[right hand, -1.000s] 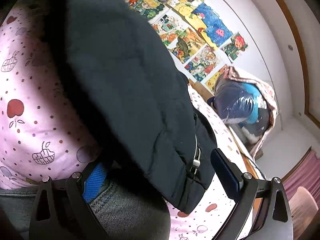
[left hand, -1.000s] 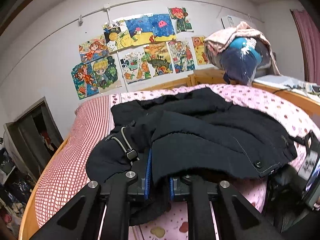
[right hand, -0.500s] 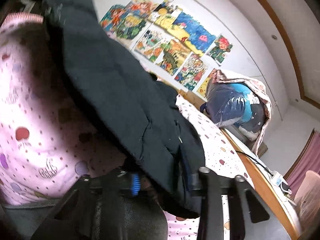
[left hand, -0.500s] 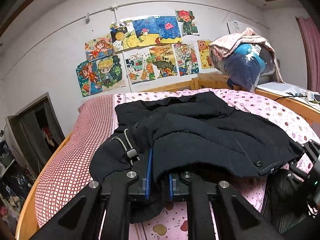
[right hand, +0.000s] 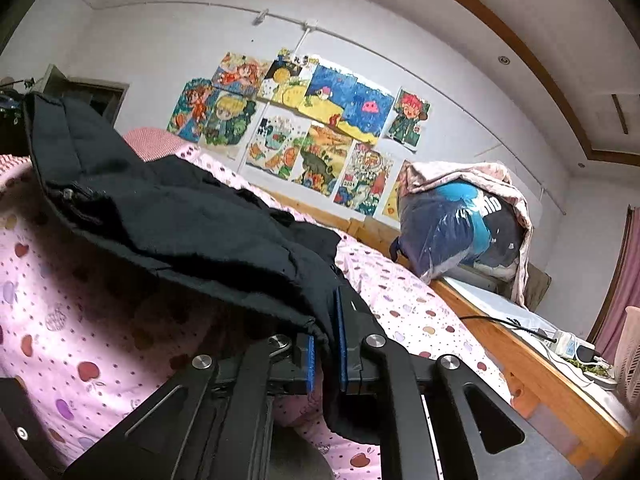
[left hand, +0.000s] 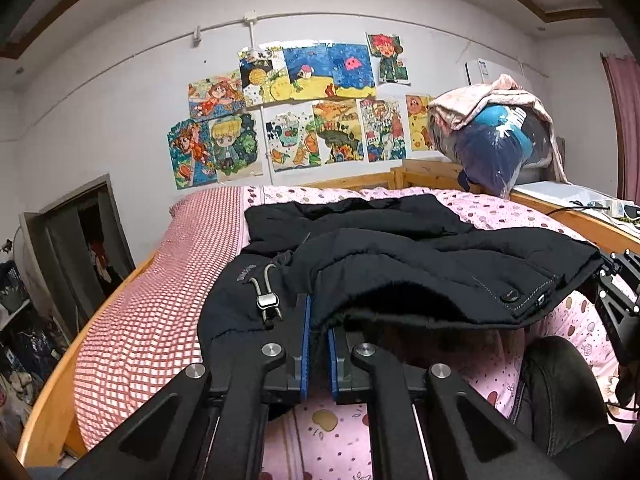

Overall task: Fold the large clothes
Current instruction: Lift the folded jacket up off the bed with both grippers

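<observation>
The black jacket [left hand: 400, 256] lies across the bed [left hand: 160, 304]; our left gripper [left hand: 318, 344] at 6 o'clock pinches its hem to lift. From the right wrist, our right gripper [right hand: 326, 344] clamps the other corner, keeping the hem taut.

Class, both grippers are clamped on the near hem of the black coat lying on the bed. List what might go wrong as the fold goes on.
1. The left gripper and right gripper each pinch only a thin edge of the black coat; the bulky fabric may slip out when lifted.
2. The drawcord toggle dangles beside the left gripper and might snag.
3. The coat already lies bunched, so creases may get folded in.
</observation>
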The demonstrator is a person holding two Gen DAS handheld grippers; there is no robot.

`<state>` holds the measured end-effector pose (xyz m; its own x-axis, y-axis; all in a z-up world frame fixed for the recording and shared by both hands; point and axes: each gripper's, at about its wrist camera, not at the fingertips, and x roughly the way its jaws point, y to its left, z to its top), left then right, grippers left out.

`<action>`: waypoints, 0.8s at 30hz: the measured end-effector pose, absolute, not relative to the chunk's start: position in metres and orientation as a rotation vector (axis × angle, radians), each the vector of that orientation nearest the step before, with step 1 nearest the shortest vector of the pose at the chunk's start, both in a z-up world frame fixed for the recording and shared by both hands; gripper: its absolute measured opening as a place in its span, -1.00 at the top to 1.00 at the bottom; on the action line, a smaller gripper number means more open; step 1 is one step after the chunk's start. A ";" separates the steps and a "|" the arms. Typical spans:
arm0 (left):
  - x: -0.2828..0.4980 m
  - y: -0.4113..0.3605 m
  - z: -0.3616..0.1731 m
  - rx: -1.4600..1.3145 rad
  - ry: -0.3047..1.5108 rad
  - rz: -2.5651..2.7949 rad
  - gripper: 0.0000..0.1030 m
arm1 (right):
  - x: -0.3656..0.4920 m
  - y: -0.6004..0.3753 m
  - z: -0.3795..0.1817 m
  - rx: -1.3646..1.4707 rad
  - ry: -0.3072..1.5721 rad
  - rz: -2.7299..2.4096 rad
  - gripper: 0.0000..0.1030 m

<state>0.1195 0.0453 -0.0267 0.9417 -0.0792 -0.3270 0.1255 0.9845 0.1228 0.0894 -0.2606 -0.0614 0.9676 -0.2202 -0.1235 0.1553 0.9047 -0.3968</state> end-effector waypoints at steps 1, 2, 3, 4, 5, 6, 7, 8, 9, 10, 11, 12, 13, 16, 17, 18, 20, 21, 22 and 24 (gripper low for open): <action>0.117 0.046 -0.026 0.146 0.322 -0.103 0.87 | 0.087 -0.261 -0.060 -0.390 0.160 -0.191 0.87; 0.115 0.047 -0.024 0.150 0.315 -0.100 0.87 | 0.085 -0.262 -0.057 -0.386 0.152 -0.189 0.87; 0.113 0.048 -0.022 0.153 0.307 -0.097 0.87 | 0.082 -0.262 -0.055 -0.378 0.140 -0.184 0.88; 0.112 0.049 -0.020 0.154 0.303 -0.097 0.88 | 0.079 -0.263 -0.052 -0.374 0.129 -0.180 0.88; 0.110 0.050 -0.017 0.152 0.296 -0.096 0.88 | 0.074 -0.259 -0.050 -0.374 0.119 -0.178 0.88; 0.107 0.051 -0.013 0.151 0.292 -0.096 0.88 | 0.070 -0.259 -0.046 -0.377 0.109 -0.176 0.89; 0.104 0.051 -0.010 0.152 0.286 -0.095 0.88 | 0.066 -0.257 -0.043 -0.375 0.101 -0.174 0.89; 0.100 0.051 -0.007 0.156 0.276 -0.094 0.88 | 0.063 -0.257 -0.040 -0.370 0.095 -0.169 0.89; 0.096 0.051 -0.003 0.163 0.266 -0.093 0.88 | 0.061 -0.258 -0.036 -0.364 0.090 -0.166 0.89; 0.092 0.051 0.001 0.169 0.255 -0.093 0.88 | 0.058 -0.259 -0.031 -0.352 0.079 -0.161 0.90; 0.087 0.051 0.005 0.174 0.244 -0.095 0.88 | 0.054 -0.259 -0.027 -0.348 0.068 -0.161 0.90; 0.084 0.050 0.008 0.177 0.237 -0.096 0.88 | 0.050 -0.260 -0.023 -0.347 0.053 -0.162 0.90; 0.080 0.050 0.013 0.182 0.226 -0.097 0.88 | 0.046 -0.261 -0.018 -0.348 0.037 -0.164 0.90; 0.072 0.050 0.022 0.187 0.211 -0.101 0.88 | 0.032 -0.260 -0.007 -0.344 0.002 -0.167 0.90; 0.072 0.049 0.026 0.186 0.207 -0.105 0.88 | 0.030 -0.258 -0.004 -0.344 -0.005 -0.169 0.90; 0.072 0.049 0.029 0.185 0.205 -0.108 0.88 | 0.028 -0.259 -0.001 -0.343 -0.013 -0.171 0.90; 0.075 0.051 0.033 0.182 0.201 -0.115 0.88 | 0.025 -0.260 0.005 -0.336 -0.024 -0.171 0.90; 0.077 0.051 0.036 0.183 0.198 -0.115 0.88 | 0.025 -0.260 0.008 -0.334 -0.028 -0.172 0.90; 0.079 0.051 0.039 0.185 0.194 -0.117 0.88 | 0.025 -0.260 0.010 -0.333 -0.030 -0.172 0.90; 0.085 0.051 0.045 0.186 0.189 -0.122 0.88 | 0.027 -0.260 0.013 -0.335 -0.034 -0.171 0.90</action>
<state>0.0854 0.0508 0.0448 0.9750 -0.1029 -0.1971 0.1377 0.9754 0.1721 0.0269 -0.2605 0.0134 0.9849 -0.1618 0.0617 0.1731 0.9301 -0.3239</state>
